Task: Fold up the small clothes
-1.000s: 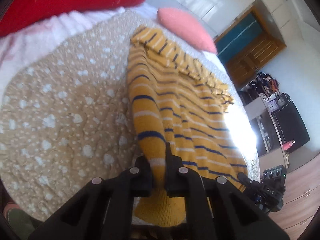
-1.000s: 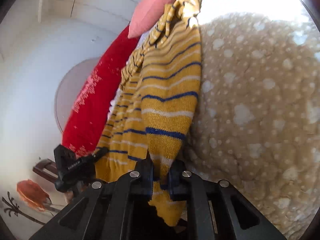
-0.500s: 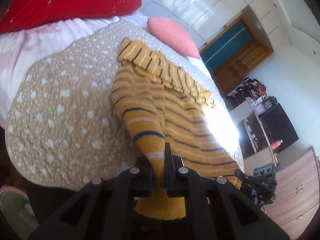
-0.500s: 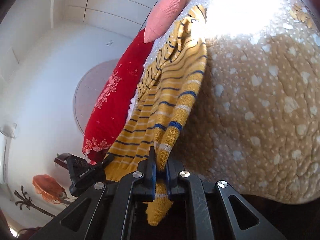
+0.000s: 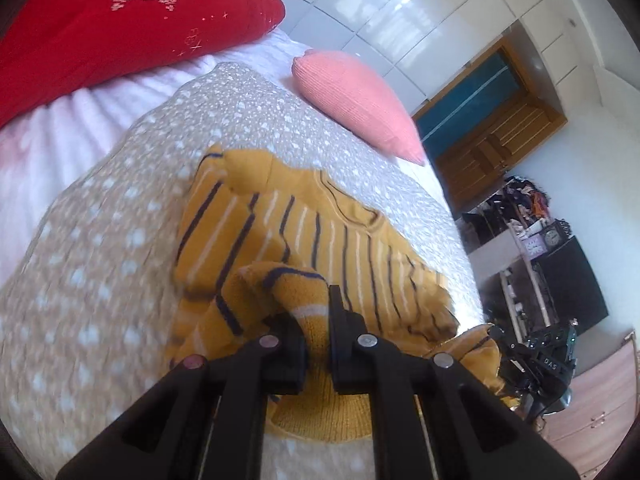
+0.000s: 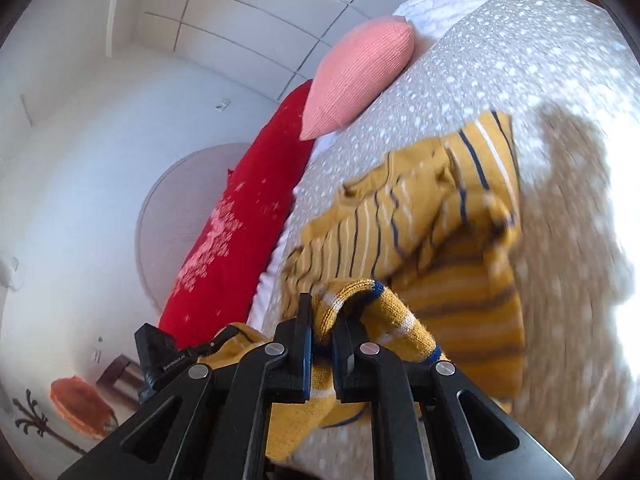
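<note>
A small yellow knit sweater point(image 5: 304, 232) with navy and white stripes lies on the tan dotted quilt point(image 5: 100, 264); it also shows in the right wrist view point(image 6: 404, 224). Its near part is lifted and doubled back over the rest. My left gripper point(image 5: 318, 320) is shut on one bottom corner of the sweater. My right gripper point(image 6: 322, 320) is shut on the other bottom corner. Each gripper shows at the edge of the other's view, the right gripper point(image 5: 548, 360) and the left gripper point(image 6: 160, 356).
A red pillow point(image 5: 120, 20) and a pink cushion point(image 5: 356, 100) lie at the head of the bed. White bedding point(image 5: 72, 120) shows beyond the quilt. A wooden cabinet point(image 5: 492, 136), shelves and a dresser point(image 5: 596, 424) stand to the right.
Both grippers have lifted the sweater's bottom hem and carried it forward towards the collar, so the sweater now lies shorter and doubled over.
</note>
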`<move>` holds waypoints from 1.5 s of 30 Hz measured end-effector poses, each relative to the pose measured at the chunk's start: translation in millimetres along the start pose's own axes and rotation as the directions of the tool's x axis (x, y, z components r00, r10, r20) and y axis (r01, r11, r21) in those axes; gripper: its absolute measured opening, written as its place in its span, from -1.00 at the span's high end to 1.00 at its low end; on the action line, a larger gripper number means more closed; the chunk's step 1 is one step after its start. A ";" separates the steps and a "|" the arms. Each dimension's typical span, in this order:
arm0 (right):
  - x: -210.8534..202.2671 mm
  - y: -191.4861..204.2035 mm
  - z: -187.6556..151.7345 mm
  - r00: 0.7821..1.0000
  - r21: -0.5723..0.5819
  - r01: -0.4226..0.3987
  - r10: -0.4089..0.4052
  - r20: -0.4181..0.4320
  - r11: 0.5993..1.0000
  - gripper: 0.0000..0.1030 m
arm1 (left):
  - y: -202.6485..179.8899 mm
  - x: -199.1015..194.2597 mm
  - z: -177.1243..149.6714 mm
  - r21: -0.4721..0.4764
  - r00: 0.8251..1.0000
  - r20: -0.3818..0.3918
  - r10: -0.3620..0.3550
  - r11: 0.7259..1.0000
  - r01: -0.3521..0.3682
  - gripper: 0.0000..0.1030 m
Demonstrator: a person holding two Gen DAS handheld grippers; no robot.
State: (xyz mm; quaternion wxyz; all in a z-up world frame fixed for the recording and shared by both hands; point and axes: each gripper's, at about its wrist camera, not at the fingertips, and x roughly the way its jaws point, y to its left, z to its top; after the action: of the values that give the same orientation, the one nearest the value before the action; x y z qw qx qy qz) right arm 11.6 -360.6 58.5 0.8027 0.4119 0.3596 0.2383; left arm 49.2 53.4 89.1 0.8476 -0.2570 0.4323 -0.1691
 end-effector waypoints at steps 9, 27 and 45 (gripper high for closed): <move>60.7 -68.5 67.5 0.998 0.267 -0.040 0.025 0.059 0.963 -0.31 | 38.0 80.3 59.9 -0.178 0.997 -0.042 -0.069 0.982 0.061 0.26; 101.8 11.1 68.8 0.925 -0.337 0.341 -0.377 -0.044 0.878 -0.59 | -2.5 99.8 58.8 0.220 0.987 -0.086 0.134 0.969 -0.112 -0.54; 80.3 -59.7 96.7 0.897 -0.058 0.442 -0.441 0.028 0.895 0.18 | 27.0 124.3 86.1 0.159 0.947 -0.143 0.288 0.951 -0.266 0.24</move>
State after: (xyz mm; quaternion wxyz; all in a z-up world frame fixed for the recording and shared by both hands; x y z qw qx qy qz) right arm 142.0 -386.1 17.1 0.8508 0.2960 0.4302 0.0583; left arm 192.3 37.0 35.7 0.8402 -0.1196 0.5198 -0.0983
